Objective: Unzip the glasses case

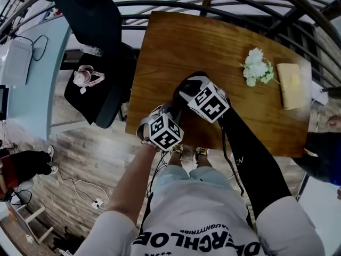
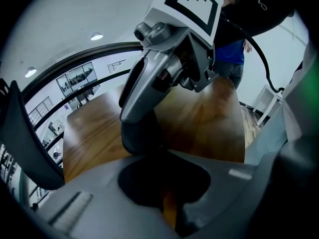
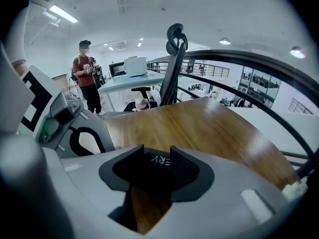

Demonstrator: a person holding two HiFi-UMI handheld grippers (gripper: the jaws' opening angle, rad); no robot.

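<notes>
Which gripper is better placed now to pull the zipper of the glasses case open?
Left, probably. The right gripper clasps the black glasses case, steadying it; the left gripper is shut close beside, though no zipper tab shows in its jaws.

Prob. office: swivel chair (image 1: 88,15), desk (image 1: 42,63), ceiling lights (image 3: 62,14).

the right gripper (image 3: 155,156) has its two jaws pressed on a black glasses case (image 3: 158,160) with white letters, over a wooden table (image 3: 209,128), with the left gripper (image 3: 65,121) beside it and a person (image 3: 87,76) in red far behind.
</notes>
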